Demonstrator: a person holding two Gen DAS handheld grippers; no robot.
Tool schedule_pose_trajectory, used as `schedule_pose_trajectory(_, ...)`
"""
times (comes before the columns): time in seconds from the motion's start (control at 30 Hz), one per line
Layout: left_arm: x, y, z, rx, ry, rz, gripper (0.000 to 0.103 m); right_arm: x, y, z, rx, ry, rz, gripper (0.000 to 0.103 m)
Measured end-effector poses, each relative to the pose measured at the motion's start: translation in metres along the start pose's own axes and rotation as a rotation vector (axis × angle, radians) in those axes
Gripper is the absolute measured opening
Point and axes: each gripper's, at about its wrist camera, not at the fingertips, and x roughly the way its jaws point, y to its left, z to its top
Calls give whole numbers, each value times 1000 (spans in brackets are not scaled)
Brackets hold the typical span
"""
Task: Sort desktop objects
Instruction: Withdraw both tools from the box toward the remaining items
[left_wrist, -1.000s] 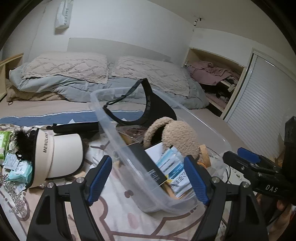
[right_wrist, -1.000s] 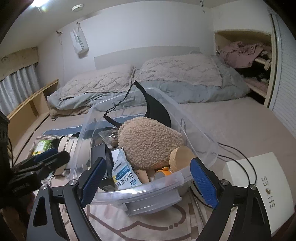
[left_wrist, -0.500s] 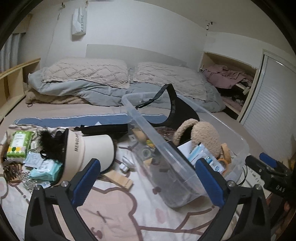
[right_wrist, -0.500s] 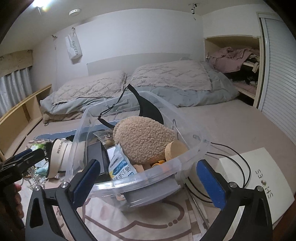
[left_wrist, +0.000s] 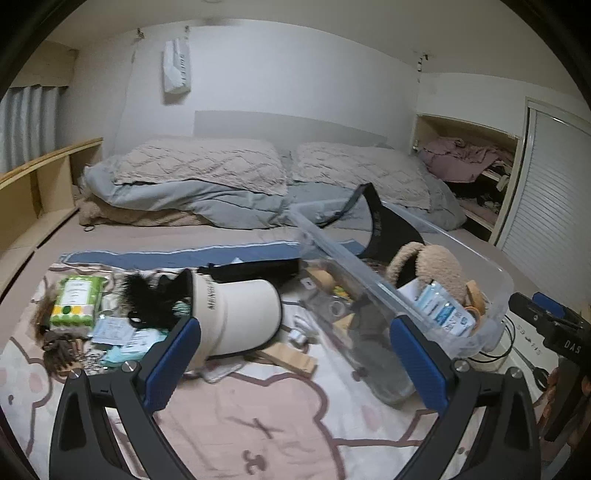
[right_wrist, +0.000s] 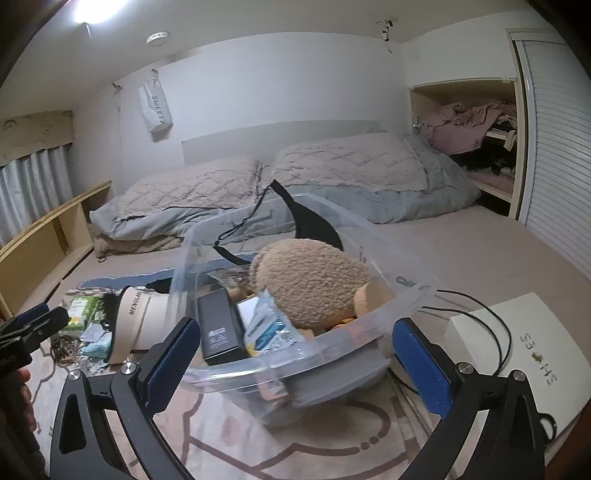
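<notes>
Both grippers, left gripper (left_wrist: 295, 363) and right gripper (right_wrist: 297, 356), have backed away, jaws spread wide and empty. Clear plastic storage bin (right_wrist: 369, 325) sits mid-blanket, apparently released; cream fabric visor (left_wrist: 240, 317) remains outside, left, unsorted.

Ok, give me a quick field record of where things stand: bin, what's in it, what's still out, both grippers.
bin: clear plastic bin on the patterned blanket
in bin: fuzzy tan plush, black box, black visor
still out: cream visor, green wipes pack, wooden block
left gripper: open, empty
right gripper: open, jaws either side of the bin's near end
</notes>
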Motion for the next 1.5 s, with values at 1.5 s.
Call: schedule_pose_trajectory(1.5,-45,257,-80,-281,-64,438,103,39,178,-91,-180,-146,168,103)
